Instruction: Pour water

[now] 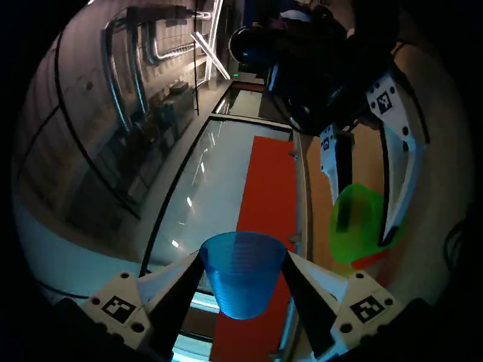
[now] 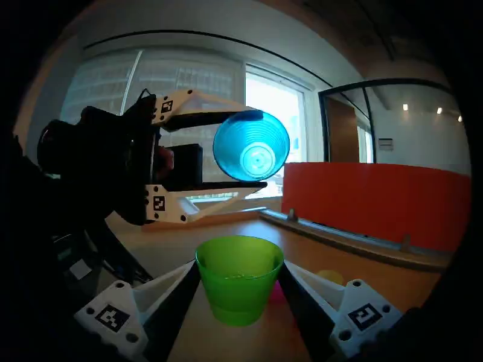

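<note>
L gripper (image 1: pixel 243 265) is clamped on a blue cup (image 1: pixel 243 274), one finger pressing each side of the cup wall just below the rim. In the left gripper view the room looks rolled sideways. The right gripper view shows why: the L gripper (image 2: pixel 256 148) is turned so its fingers sit one above the other, and the blue cup (image 2: pixel 251 146) lies on its side w/ the open mouth facing the camera and the inside bottom visible. R gripper (image 2: pixel 239 271) is closed on a green cup (image 2: pixel 239 283), fingers on both sides, cup upright w/ rim level, just above the wooden table (image 2: pixel 175 244). The blue cup hangs higher than the green cup, clearly apart, not touching. Can't tell if there's liquid in either cup. In the left gripper view the R gripper (image 1: pixel 364 232) sits farther off at right w/ the green cup (image 1: pixel 356 220) btwn its fingers. A red divider (image 2: pixel 374 202) stands along the table's far edge, w/ a bright window (image 2: pixel 271 102) behind. Small yellow and pink bits lie on the table behind the green cup, too hidden to ID.
</note>
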